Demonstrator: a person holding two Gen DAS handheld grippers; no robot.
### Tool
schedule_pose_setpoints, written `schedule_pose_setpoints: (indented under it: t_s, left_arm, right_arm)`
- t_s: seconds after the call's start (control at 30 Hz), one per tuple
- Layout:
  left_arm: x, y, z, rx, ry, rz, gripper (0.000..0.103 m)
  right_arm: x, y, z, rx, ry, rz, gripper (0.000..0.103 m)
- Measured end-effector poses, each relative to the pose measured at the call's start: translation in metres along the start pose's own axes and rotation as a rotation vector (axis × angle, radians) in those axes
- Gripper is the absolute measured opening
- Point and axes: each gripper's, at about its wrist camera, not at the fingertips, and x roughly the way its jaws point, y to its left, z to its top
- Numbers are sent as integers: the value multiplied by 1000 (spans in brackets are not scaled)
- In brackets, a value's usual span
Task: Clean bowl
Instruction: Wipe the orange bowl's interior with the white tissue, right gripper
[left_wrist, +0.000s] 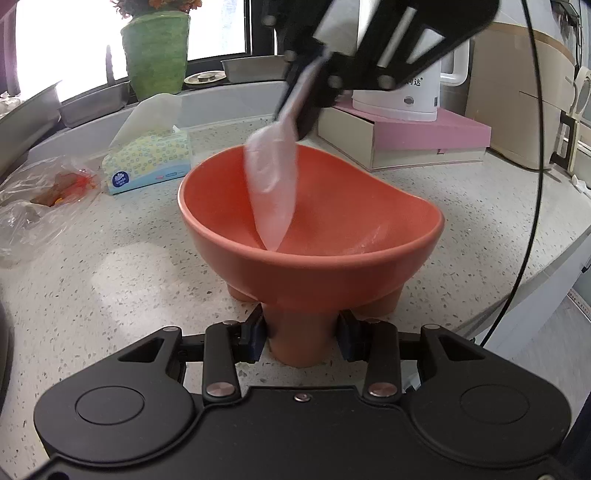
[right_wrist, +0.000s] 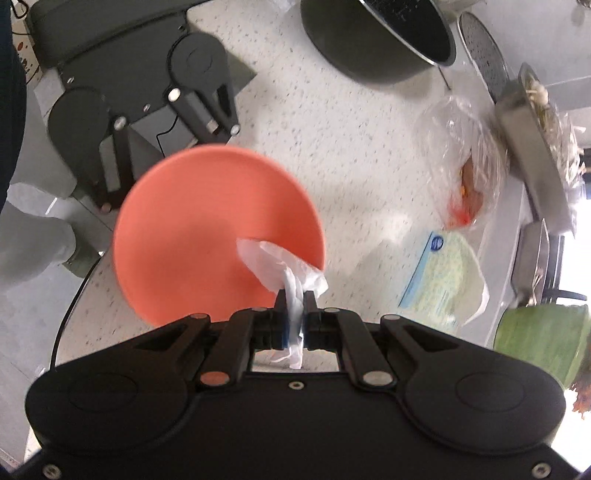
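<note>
An orange bowl (left_wrist: 332, 221) with short legs stands on the speckled counter. My left gripper (left_wrist: 301, 325) is shut on the bowl's near leg (left_wrist: 299, 339), low at the front of the left wrist view. From above, my right gripper (left_wrist: 295, 122) reaches down, shut on a white tissue (left_wrist: 273, 184). The tissue hangs into the bowl against its inner wall. In the right wrist view the right gripper (right_wrist: 295, 299) pinches the tissue (right_wrist: 273, 266) over the bowl (right_wrist: 199, 229), near its rim. The left gripper (right_wrist: 162, 155) shows beyond the bowl.
A tissue pack (left_wrist: 147, 162) and a crumpled plastic bag (left_wrist: 40, 199) lie left of the bowl. A green vase (left_wrist: 157, 51) and metal trays (left_wrist: 92, 99) stand behind. A pink box (left_wrist: 406, 136) bears a white kettle (left_wrist: 402, 96). A black cable (left_wrist: 535, 147) hangs at right. A dark pot (right_wrist: 376, 37) stands nearby.
</note>
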Motion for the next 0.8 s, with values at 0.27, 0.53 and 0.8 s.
schedule_pose_setpoints:
  t_s: [0.27, 0.53, 0.8]
  left_arm:
    - [1, 0, 0, 0, 0, 2, 38]
    - [1, 0, 0, 1, -1, 0, 38]
    - [2, 0, 1, -4, 2, -2, 38]
  right_arm:
    - [-6, 25, -17, -32, 43, 44, 7]
    - [-16, 54, -13, -87, 28, 120, 7]
    - [-32, 55, 32, -128, -94, 107, 7]
